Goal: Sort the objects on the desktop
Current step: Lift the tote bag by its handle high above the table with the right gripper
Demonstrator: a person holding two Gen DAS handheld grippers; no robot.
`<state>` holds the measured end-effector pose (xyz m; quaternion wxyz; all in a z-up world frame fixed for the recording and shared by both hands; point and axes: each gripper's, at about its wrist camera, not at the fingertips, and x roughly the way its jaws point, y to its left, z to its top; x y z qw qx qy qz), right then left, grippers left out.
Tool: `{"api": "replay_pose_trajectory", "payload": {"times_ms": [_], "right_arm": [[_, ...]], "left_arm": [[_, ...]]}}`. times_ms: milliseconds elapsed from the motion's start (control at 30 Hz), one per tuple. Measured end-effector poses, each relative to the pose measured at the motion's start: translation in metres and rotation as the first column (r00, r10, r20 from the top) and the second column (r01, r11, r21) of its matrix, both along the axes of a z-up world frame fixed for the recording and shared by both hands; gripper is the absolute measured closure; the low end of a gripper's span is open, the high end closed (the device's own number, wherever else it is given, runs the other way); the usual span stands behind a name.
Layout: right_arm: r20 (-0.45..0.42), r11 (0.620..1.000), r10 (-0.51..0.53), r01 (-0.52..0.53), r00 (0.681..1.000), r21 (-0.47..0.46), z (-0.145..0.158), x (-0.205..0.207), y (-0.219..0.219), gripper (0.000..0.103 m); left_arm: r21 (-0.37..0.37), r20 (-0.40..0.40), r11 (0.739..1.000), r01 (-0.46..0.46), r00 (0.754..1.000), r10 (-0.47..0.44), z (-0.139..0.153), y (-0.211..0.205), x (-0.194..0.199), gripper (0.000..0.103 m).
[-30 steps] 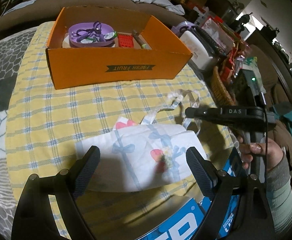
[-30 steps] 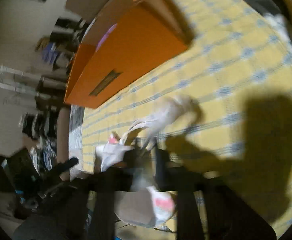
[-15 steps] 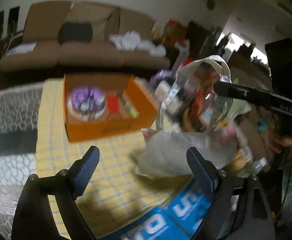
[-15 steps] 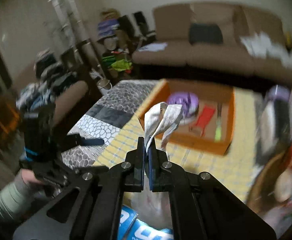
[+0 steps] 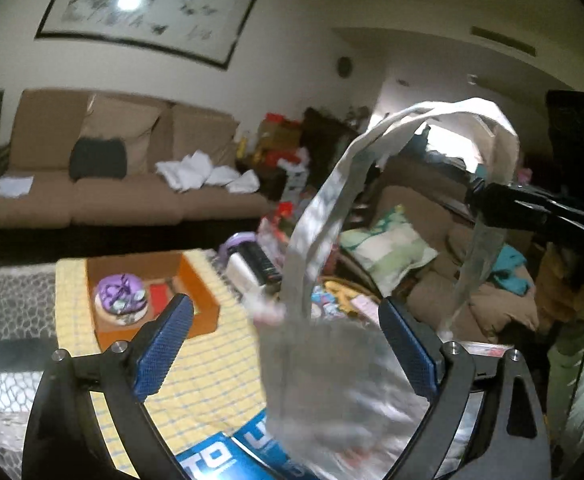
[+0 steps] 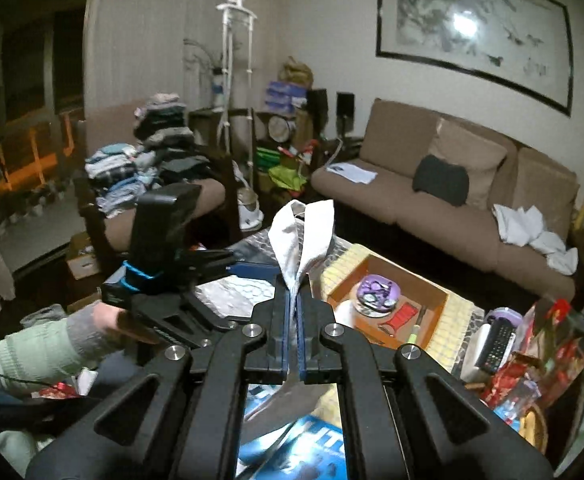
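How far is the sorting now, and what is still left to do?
Done: the orange box already holds a purple dish and a red item. In hand: the right gripper is shut on the white bag's handles, with the bag hanging between the open left gripper's fingers. Left: the bag is not yet in the box.

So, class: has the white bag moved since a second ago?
Yes. The white bag has risen off the yellow tablecloth, hanging by its handles from the shut right gripper.

From each wrist we look forward, raised above the table, both views sharing the open orange cardboard box (image 5: 195,300) (image 6: 436,300) and brown sofa (image 5: 131,196) (image 6: 452,216).
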<state>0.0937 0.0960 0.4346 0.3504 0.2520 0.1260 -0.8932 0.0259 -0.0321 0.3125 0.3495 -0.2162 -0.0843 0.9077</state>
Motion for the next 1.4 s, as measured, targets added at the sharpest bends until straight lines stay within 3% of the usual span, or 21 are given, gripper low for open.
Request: {"api": "replay_pose_trajectory", "payload": {"times_ms": [167, 233, 267, 300, 367, 433, 633, 767, 833, 1033, 1167, 1267, 1400], "right_arm": [[-0.02, 1.0, 0.015, -0.015, 1.0, 0.021, 0.01, 0.041, 0.004, 0.1], [-0.024, 0.999, 0.011, -0.01, 1.0, 0.031, 0.011, 0.052, 0.006, 0.099], [-0.028, 0.999, 0.003, -0.002, 1.0, 0.04, 0.01, 0.056, 0.007, 0.1], [-0.029, 0.999, -0.009, 0.01, 1.0, 0.045, 0.009, 0.06, 0.009, 0.1], [-0.016, 0.998, -0.04, 0.041, 0.999, 0.052, 0.006, 0.061, 0.014, 0.1], [-0.017, 0.994, -0.078, 0.079, 0.997, 0.076, 0.0, 0.061, 0.018, 0.1], [-0.021, 0.982, -0.164, 0.165, 0.986, 0.092, -0.008, 0.044, 0.028, 0.1], [-0.018, 0.98, -0.192, 0.193, 0.981, 0.051, -0.001, 0.017, 0.033, 0.1], [-0.021, 0.977, -0.209, 0.209, 0.978, 0.033, 0.004, 0.0, 0.033, 0.1], [0.007, 0.963, -0.266, 0.266, 0.964, 0.042, 0.007, -0.088, 0.03, 0.1], [0.058, 0.953, -0.301, 0.298, 0.952, 0.051, -0.006, -0.161, 0.035, 0.1], [0.091, 0.948, -0.319, 0.315, 0.944, 0.056, -0.021, -0.227, 0.036, 0.1], [0.075, 0.936, -0.349, 0.343, 0.934, 0.081, -0.034, -0.301, 0.031, 0.1]], "left_arm": [[0.035, -0.017, 0.996, 0.085, 0.996, -0.084, 0.009, 0.009, 0.033, 0.004], [0.007, 0.022, 0.996, 0.091, 0.996, -0.092, 0.01, 0.019, 0.037, 0.01], [-0.015, 0.061, 0.995, 0.097, 0.994, -0.096, 0.009, 0.023, 0.036, 0.047], [-0.04, 0.083, 0.995, 0.095, 0.992, -0.091, 0.01, 0.028, 0.039, 0.101], [-0.153, 0.082, 0.987, 0.049, 0.996, -0.037, 0.014, 0.038, 0.043, 0.095], [-0.207, 0.078, 0.978, 0.013, 0.997, 0.003, 0.021, 0.043, 0.046, 0.095], [-0.31, 0.046, 0.946, -0.097, 0.992, 0.116, 0.057, 0.044, 0.039, 0.098], [-0.384, -0.002, 0.904, -0.188, 0.979, 0.202, 0.08, 0.046, 0.021, 0.099], [-0.392, 0.0, 0.899, -0.197, 0.977, 0.214, 0.089, 0.044, 0.006, 0.099], [-0.464, 0.011, 0.861, -0.206, 0.971, 0.239, 0.097, 0.044, -0.07, 0.098], [-0.529, 0.027, 0.823, -0.208, 0.965, 0.261, 0.083, 0.047, -0.146, 0.098], [-0.542, 0.041, 0.811, -0.219, 0.957, 0.287, 0.075, 0.046, -0.199, 0.098], [-0.575, 0.004, 0.773, -0.267, 0.944, 0.329, 0.069, 0.047, -0.269, 0.098]]}}
